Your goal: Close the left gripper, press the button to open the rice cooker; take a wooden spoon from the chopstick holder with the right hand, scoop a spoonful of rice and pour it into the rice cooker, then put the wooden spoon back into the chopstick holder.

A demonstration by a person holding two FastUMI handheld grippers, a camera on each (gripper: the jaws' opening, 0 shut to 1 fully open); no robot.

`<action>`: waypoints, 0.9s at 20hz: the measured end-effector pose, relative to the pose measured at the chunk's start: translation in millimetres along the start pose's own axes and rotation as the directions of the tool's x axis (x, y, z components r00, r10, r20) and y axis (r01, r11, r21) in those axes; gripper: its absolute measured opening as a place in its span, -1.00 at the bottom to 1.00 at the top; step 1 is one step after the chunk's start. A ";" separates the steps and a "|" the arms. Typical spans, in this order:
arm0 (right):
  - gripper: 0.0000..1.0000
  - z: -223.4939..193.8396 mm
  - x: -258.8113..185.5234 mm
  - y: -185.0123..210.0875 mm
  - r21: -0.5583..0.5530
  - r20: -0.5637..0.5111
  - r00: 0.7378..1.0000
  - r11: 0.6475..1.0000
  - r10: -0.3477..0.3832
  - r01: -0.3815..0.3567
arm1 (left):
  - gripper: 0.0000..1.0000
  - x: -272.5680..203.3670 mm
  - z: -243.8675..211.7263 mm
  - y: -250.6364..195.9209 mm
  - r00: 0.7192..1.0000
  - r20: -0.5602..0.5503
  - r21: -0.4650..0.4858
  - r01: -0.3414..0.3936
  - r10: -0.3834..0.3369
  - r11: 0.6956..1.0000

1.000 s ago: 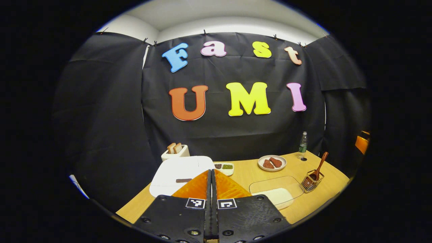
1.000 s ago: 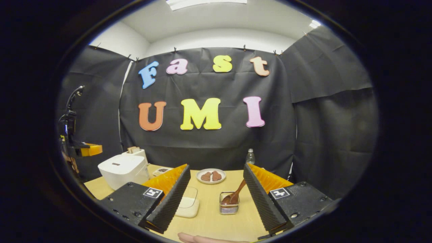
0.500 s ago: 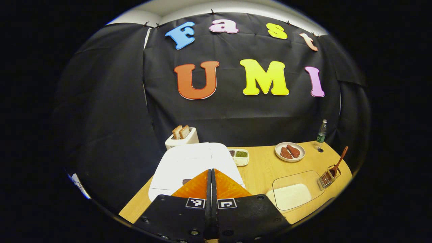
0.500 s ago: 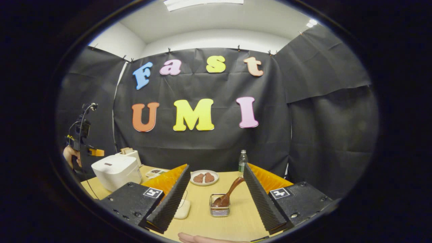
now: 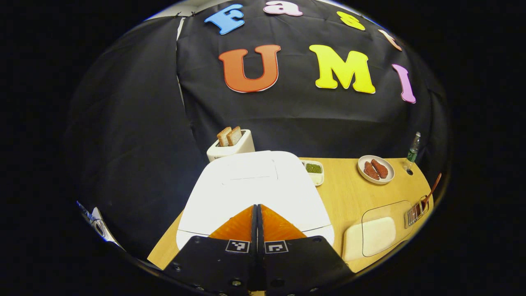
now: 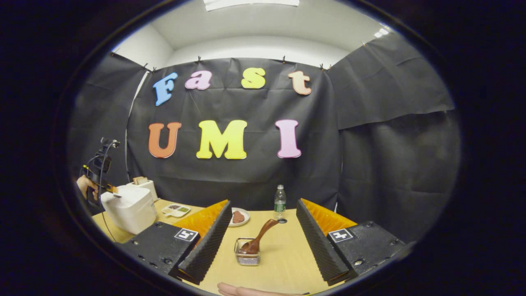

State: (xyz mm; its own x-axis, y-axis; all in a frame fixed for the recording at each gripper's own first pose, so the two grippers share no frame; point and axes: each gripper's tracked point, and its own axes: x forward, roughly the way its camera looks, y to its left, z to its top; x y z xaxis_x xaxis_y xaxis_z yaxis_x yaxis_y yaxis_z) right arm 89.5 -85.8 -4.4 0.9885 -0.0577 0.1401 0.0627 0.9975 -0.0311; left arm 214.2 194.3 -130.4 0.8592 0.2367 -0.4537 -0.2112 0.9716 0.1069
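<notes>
The white rice cooker point(image 5: 254, 185) is sitting lid-down at the table's point(image 5: 345, 193) left, the clenched left gripper point(image 5: 257, 209) hovering over its near edge, while the right gripper point(image 6: 263, 224) is gaping toward the wooden spoon point(image 6: 257, 240) leaning in the chopstick holder point(image 6: 246, 258).

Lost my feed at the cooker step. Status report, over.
Left gripper shut, fingertips low over closed rice cooker lid. Right gripper open, wooden spoon in chopstick holder ahead. Nothing blocking either.
</notes>
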 end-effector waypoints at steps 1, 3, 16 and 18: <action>0.99 1.1 0.4 -2.4 -0.004 0.002 1.000 1.000 -0.004 0.004 | -1.00 1.5 -2.3 0.7 1.000 -0.009 0.003 -0.009 0.009 1.000; 1.00 0.1 1.4 -7.7 -0.003 -0.003 1.000 1.000 0.001 -0.001 | -1.00 3.1 -3.3 -0.8 1.000 -0.008 0.018 -0.018 0.018 1.000; 1.00 2.0 2.5 -51.1 0.047 -0.008 0.999 0.998 -0.049 0.049 | -1.00 5.3 -16.0 -8.1 0.999 -0.034 -0.155 0.034 -0.040 0.987; 1.00 -0.3 2.2 -50.0 0.047 -0.016 0.999 0.998 -0.047 0.048 | -0.99 4.9 -14.4 -8.1 0.998 -0.025 -0.159 0.045 -0.050 0.986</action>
State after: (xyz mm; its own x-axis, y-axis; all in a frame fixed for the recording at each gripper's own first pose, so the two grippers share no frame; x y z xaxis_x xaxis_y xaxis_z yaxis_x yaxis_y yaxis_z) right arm 88.7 -135.8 -2.8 0.9865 -0.1055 0.1253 0.1035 0.9944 0.0224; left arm 213.4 187.5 -146.3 0.8565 0.1875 -0.4808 -0.2435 0.9683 -0.0562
